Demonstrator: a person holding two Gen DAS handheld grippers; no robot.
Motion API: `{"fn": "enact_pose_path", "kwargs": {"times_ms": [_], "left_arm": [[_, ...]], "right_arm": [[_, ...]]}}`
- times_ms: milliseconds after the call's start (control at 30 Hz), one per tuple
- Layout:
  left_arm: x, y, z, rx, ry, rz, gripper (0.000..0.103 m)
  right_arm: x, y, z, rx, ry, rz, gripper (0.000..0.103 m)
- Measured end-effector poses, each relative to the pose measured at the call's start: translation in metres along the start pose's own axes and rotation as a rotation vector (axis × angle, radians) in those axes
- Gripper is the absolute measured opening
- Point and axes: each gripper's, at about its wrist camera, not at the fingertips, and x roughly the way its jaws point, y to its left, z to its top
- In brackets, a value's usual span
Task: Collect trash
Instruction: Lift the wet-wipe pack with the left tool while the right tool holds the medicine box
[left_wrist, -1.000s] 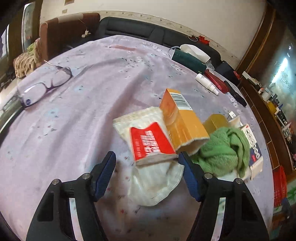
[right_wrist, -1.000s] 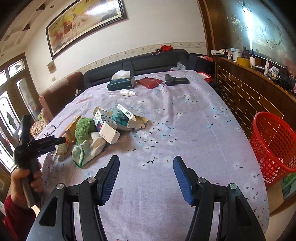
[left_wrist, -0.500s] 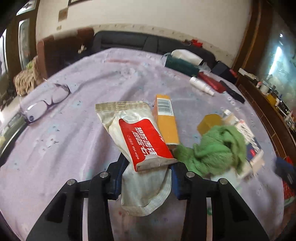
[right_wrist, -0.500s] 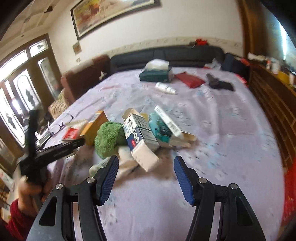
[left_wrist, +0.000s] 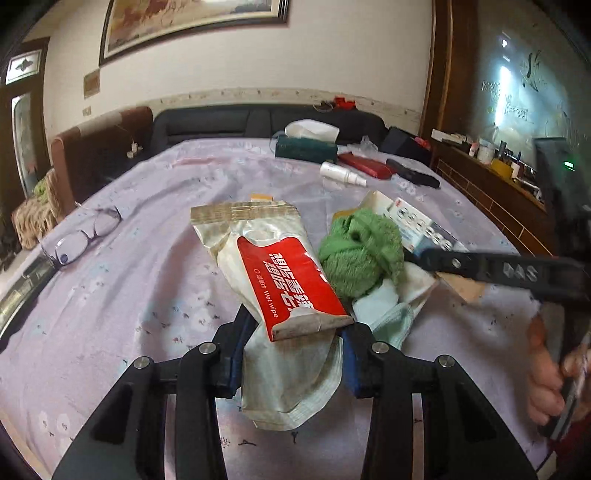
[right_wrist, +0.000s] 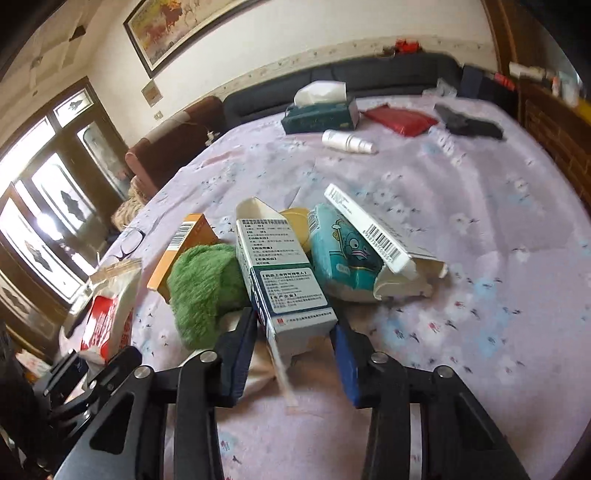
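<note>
Wet-wipe packet (left_wrist: 284, 280), earlier free, now pinched in left hand-held gripper (left_wrist: 291, 354).

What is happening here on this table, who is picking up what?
A person is clearing trash from the table with two hand-held grippers. The left gripper is shut on a face mask and a red wet-wipe pack. The right gripper is closing around a white and blue medicine box. A green cloth and other empty boxes lie in the pile.
</note>
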Motion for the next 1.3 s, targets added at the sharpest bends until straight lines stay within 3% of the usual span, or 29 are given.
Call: {"fn": "enact_pose_path", "kwargs": {"times_ms": [67,267,400,1300], "left_arm": [[0.001,0.001,-0.001,0.001,0.002,0.013,0.040],[-0.003,-0.006,-0.003,0.029,-0.037,0.075,0.040],[-0.004,-0.012,-0.004,0.051,-0.048,0.116,0.040],[0.000,-0.015,-0.006,0.089,-0.032,0.127,0.040]], "right_arm": [[-0.014,0.008,-0.009,-0.018,-0.036,-0.020,0.042],[-0.049,0.026,-0.041,-0.064,-0.198,-0.202,0.041],[-0.056,0.025,-0.052,-0.060,-0.257,-0.291,0.041],[-0.058,0.019,-0.053,-0.020,-0.255,-0.380,0.041]]}}
